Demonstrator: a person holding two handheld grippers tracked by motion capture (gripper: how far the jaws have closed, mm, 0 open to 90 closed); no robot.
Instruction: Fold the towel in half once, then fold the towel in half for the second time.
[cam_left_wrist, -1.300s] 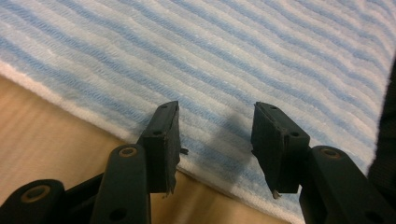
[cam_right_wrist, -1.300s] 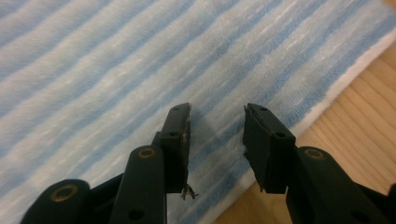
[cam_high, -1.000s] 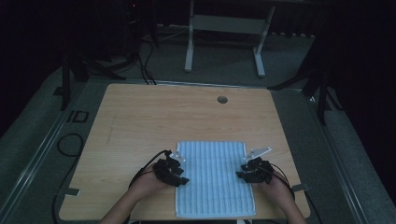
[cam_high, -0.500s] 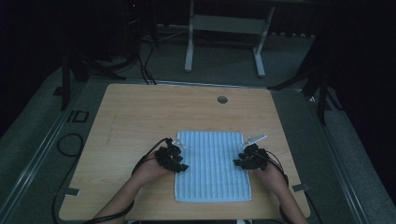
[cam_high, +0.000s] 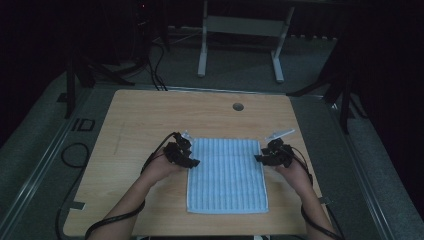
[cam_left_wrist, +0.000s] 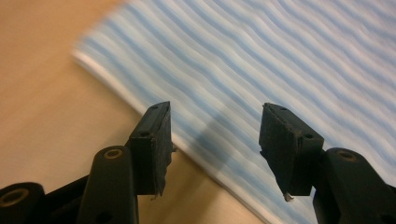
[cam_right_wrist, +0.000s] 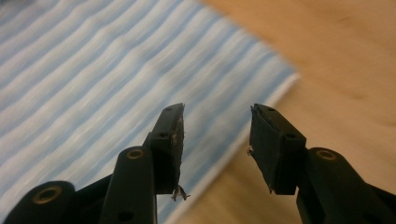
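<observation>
A blue-and-white striped cloth (cam_high: 227, 175) lies flat on the wooden table (cam_high: 150, 115). My left gripper (cam_high: 192, 161) is at the cloth's left edge near the far corner. In the left gripper view the gripper (cam_left_wrist: 215, 112) hovers over that edge of the cloth (cam_left_wrist: 280, 56), open with nothing between its pads. My right gripper (cam_high: 259, 159) is at the right edge near the other far corner. In the right gripper view the gripper (cam_right_wrist: 217, 112) hangs open above the edge of the cloth (cam_right_wrist: 93, 70). Both pairs of jaws have just been opening, with nothing held.
A round cable hole (cam_high: 238, 106) sits near the table's far edge. Beyond the table stands a white metal frame (cam_high: 240, 25). Cables (cam_high: 75, 155) loop on the floor at the left. Bare wood lies on either side of the cloth.
Both hands have moved away from the person along the cloth's side edges, toward its far corners. The cloth now lies a little farther up the table.
</observation>
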